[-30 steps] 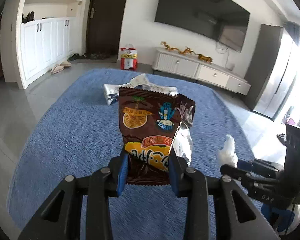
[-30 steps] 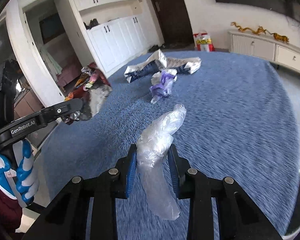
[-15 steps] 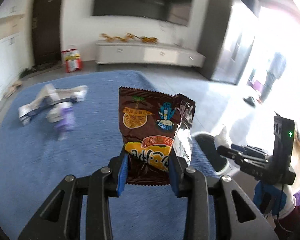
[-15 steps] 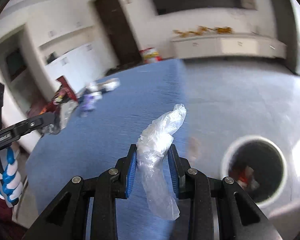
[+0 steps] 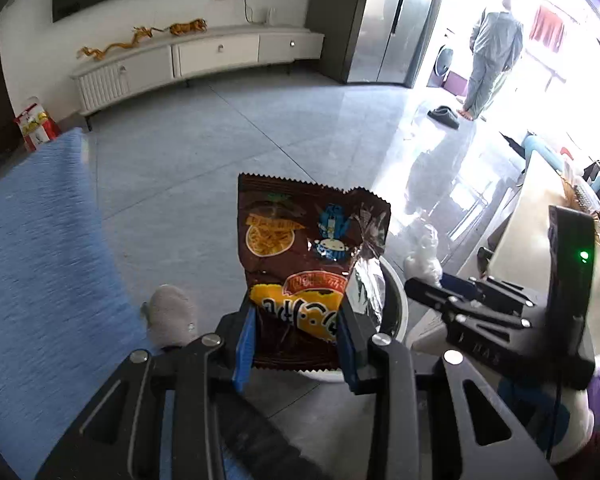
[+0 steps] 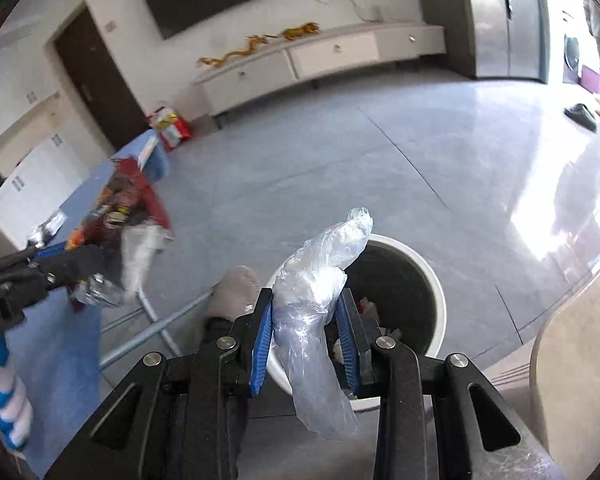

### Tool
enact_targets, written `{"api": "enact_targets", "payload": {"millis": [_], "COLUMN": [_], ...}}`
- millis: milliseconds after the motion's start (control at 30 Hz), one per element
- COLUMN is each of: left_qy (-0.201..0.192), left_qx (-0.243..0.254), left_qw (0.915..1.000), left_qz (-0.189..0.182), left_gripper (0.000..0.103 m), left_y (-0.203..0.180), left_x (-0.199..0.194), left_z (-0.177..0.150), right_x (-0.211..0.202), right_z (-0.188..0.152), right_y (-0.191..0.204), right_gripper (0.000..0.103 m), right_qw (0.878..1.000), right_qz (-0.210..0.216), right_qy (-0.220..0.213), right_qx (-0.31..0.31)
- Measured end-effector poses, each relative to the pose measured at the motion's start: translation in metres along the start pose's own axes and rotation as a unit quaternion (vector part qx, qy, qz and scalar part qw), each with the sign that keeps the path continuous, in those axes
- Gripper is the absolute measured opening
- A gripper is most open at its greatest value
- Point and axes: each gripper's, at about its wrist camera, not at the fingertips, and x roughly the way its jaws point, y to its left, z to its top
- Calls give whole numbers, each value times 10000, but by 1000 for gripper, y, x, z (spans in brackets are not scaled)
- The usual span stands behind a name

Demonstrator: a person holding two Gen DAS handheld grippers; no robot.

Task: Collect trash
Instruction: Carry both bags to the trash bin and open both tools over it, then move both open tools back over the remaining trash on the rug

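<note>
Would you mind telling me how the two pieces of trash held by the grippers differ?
The brown foil snack wrapper is opaque, printed and flat; the clear plastic bag is see-through, plain and crumpled. The left gripper grips the wrapper; the right gripper grips the bag. Both are clamped upright.

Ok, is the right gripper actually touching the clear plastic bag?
Touching. The right wrist view shows the right gripper with its jaws pressed against both sides of the clear plastic bag, no gap either side.
</note>
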Motion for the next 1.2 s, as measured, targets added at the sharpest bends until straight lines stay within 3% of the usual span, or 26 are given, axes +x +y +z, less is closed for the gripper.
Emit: {"api": "enact_targets", "payload": {"millis": [267,500,600,767,867,1200], "left_qy": [425,741,848,959,1076,836], "left_qx": [-85,-104,-136,-364,-604,-688], "left_qw": [9988,9968,9961,9947,9921,9941], "left_qz": [228,279,185,-82,-247,-22], "left_gripper": [33,36,38,49,50,53], "left_y": [-11,0,3,10,19,24], "left_x": [76,120,129,138,145,122], "left_z": [23,27,25,27,26,29], "right_x": [40,74,83,87,84,54], "right_z": [14,5,4,3,3,5], "right_y": [-7,-17,-18,-17,-19,-20], "right_gripper": [31,32,33,44,49,50], "right_qw": [9986,9962,9953,9944,9942,9947], "right_qz": [-351,-542,-610,-753,-868,-957], "right_qy": [373,682,747,738,642,358], "right_qx": [-117,-79,-97,-63,-2,150]}}
